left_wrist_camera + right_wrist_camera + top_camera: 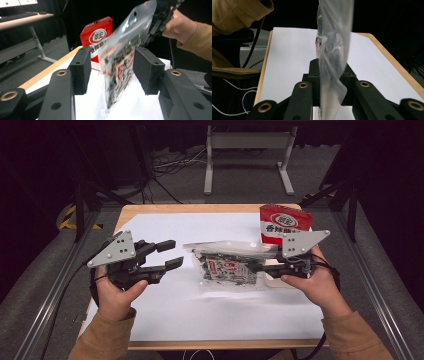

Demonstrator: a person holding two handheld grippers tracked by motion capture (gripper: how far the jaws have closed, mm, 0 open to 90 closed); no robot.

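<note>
Beside the red packet (285,223), right hand-held gripper (260,266) clamps the clear bag (227,267); left hand-held gripper (171,254) gapes empty.

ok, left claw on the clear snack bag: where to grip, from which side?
Grip the clear snack bag on its free left edge, coming in level from the left. The right claw pinches its right end, and the left claw stands open just beside that edge.
</note>
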